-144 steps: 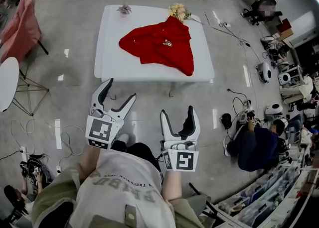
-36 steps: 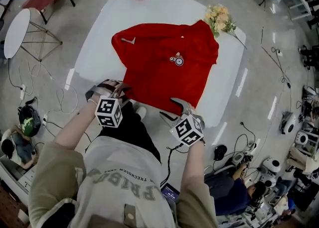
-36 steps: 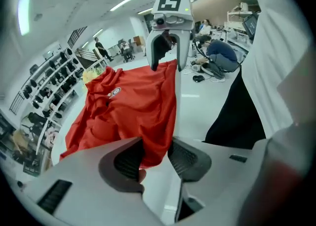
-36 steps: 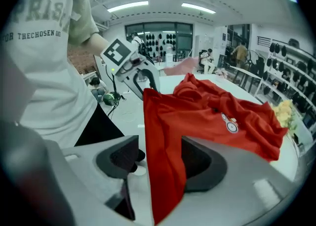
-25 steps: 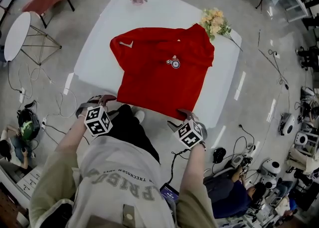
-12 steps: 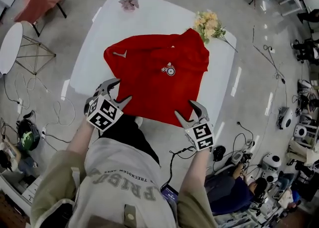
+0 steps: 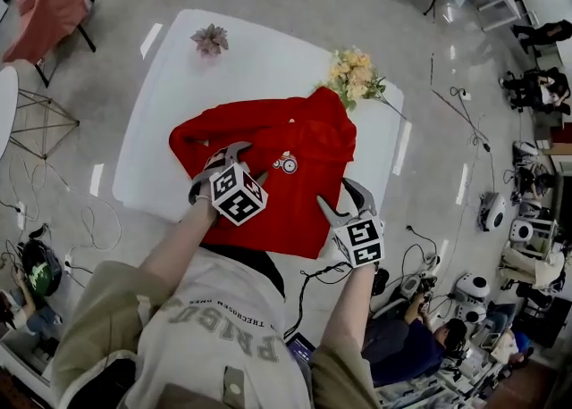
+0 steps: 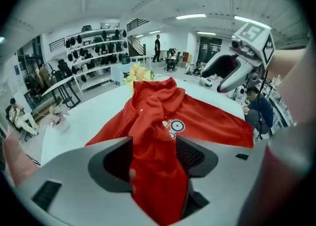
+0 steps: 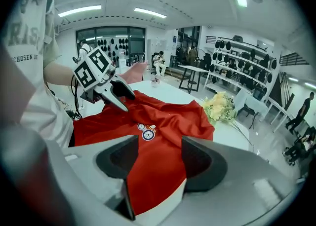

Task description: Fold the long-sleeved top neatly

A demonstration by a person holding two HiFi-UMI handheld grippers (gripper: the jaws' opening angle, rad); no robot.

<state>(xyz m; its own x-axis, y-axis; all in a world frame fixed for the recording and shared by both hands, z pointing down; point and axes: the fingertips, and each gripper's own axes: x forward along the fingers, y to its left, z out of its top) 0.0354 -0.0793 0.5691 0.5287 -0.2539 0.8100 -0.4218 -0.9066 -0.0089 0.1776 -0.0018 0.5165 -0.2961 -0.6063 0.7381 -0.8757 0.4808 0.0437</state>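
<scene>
The long-sleeved top [image 7: 304, 135] is being left spread (rumpled) on the table [image 7: 161, 68], folding judged barely begun; the left gripper [image 7: 228, 159], jaws just opened, and right gripper [image 7: 338, 197] are being held agape, empty, above it.

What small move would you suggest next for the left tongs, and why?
Probably lower the left tongs and grip the left side of the red top. They have just been opening, fabric shows between them ungripped, and the top lies spread, unfolded, on the white table.
</scene>
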